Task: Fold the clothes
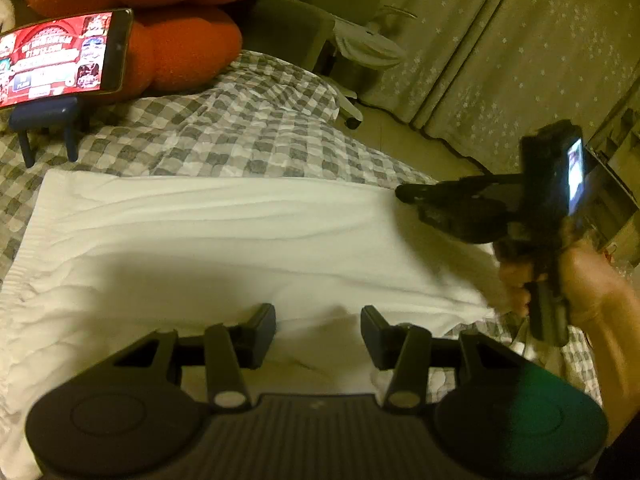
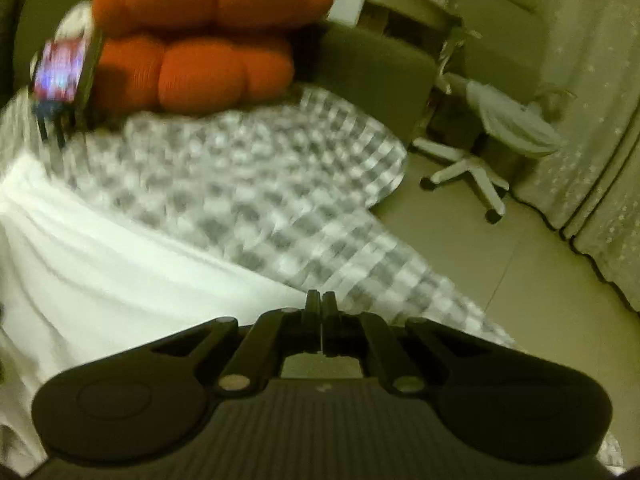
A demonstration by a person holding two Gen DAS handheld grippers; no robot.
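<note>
Left gripper (image 1: 318, 334) hangs open above the near edge of the white garment (image 1: 224, 240) spread on the checked bedspread (image 1: 248, 136); right gripper (image 2: 321, 304) is closed at its right edge, nothing visibly pinched; phone (image 1: 56, 58) far left

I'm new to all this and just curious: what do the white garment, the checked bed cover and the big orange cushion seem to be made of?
White garment: soft, matte woven or knit cloth, judging by its rippled creases. Checked bed cover: puckered, probably cotton fabric with a crinkled surface. Orange cushion: plush, stuffed textile, bulging in rounded lobes; the exact fibre can't be told.
</note>
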